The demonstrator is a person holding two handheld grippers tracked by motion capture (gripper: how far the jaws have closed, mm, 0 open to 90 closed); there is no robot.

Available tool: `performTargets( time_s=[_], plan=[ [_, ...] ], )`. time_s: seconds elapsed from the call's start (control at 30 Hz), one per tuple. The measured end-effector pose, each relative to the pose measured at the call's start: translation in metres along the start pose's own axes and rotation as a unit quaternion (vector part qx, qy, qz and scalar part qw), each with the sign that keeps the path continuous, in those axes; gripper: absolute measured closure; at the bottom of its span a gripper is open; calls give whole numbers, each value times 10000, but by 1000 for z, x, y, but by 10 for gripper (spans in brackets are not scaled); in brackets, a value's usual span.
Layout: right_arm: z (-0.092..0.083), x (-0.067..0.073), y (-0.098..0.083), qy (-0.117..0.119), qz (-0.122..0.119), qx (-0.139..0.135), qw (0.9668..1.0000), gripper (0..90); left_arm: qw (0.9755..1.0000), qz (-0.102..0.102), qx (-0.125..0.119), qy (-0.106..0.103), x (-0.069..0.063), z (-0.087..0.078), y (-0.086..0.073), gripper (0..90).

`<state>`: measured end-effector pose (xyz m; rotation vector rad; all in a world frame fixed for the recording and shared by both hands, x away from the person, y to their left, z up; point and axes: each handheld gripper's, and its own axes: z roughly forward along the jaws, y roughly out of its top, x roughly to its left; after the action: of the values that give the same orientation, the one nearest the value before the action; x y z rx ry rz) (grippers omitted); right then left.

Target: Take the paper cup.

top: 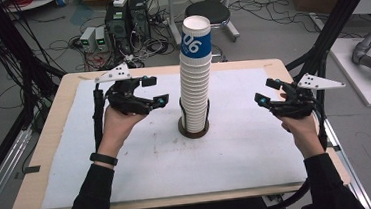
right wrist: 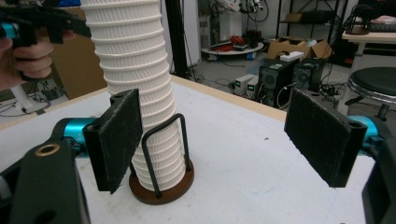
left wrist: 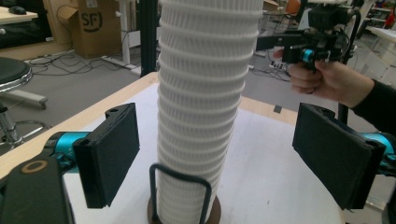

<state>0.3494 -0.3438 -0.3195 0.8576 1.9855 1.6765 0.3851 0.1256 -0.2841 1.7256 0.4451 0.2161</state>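
A tall stack of white ribbed paper cups, its top cup banded blue with "06", stands in a dark round holder with wire loops at the middle of the table. My left gripper hovers just left of the stack, jaws open and pointing at it. In the left gripper view the stack rises between and beyond the two pads, untouched. My right gripper is farther off at the right, open and empty. In the right gripper view the stack and holder stand behind the left pad.
A white sheet covers the wooden table. Beyond the far edge, on the floor, are computer boxes, tangled cables and a black stool. Black frame posts flank both sides of the table.
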Motion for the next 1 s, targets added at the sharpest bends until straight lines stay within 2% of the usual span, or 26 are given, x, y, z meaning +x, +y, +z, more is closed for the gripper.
performTargets(
  time_s=[0.1,0.23,0.47,0.67,0.87,1.0],
  plan=[
    [1,0,0,15,-16,12,10000,193,10000,2,-48,15,0,5,6,110],
    [1,0,0,36,5,21,10000,193,9999,78,-19,-85,0,17,21,91],
    [2,1,0,78,-6,33,10000,193,9998,142,17,-144,2,35,37,88],
    [2,1,0,97,-18,28,9999,193,9998,112,45,-187,5,45,43,71],
    [2,1,0,125,-23,29,9999,193,9992,82,-24,-382,8,58,47,71],
    [3,2,0,139,-20,35,9999,193,9992,120,33,-379,9,66,49,70]
  ],
)
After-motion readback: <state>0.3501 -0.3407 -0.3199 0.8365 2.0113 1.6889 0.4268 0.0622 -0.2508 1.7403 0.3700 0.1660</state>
